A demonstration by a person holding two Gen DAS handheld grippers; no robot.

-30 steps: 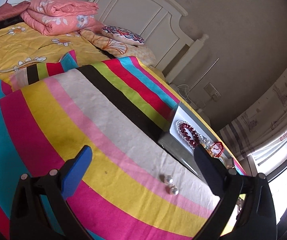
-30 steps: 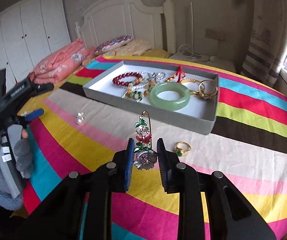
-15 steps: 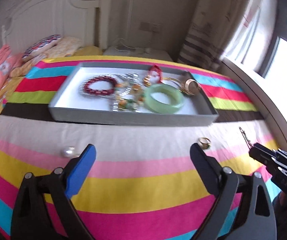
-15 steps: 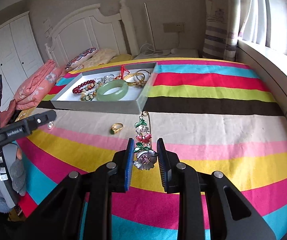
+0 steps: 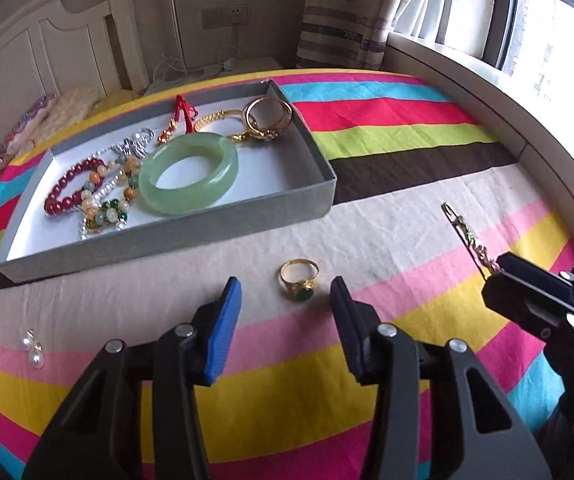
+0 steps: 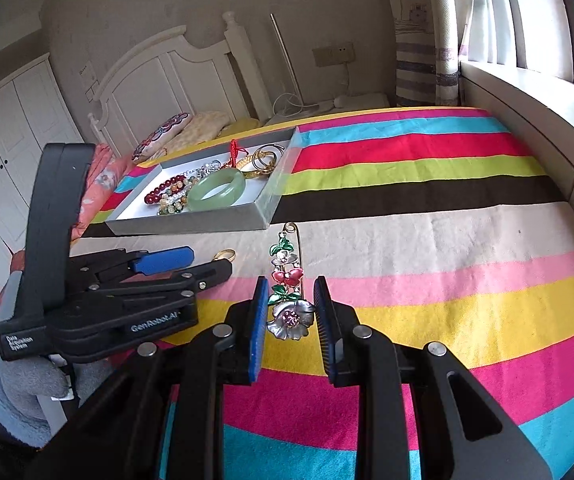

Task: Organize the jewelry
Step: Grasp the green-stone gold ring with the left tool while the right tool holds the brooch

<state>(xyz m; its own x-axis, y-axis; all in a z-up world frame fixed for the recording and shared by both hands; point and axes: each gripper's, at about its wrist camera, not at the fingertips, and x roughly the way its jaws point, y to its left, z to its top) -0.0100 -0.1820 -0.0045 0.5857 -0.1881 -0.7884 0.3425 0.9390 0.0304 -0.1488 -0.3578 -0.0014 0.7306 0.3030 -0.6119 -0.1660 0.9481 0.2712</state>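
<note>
My left tongs (image 5: 286, 298), jaws just narrowing, straddle without touching one gold green-stoned ring (image 5: 299, 279) at lower centre; my right tongs (image 6: 288, 312) clamp one enamelled flower brooch (image 6: 287, 292).

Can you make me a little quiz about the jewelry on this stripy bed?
1. True or false: the gold ring lies inside the grey tray.
2. What does the right gripper hold? A) flower brooch B) pearl earrings C) green bangle
3. Fill in: the gold ring lies between the open fingers of the ___ gripper.

Key: 1 false, it lies on the blanket; 2 A; 3 left.
</note>
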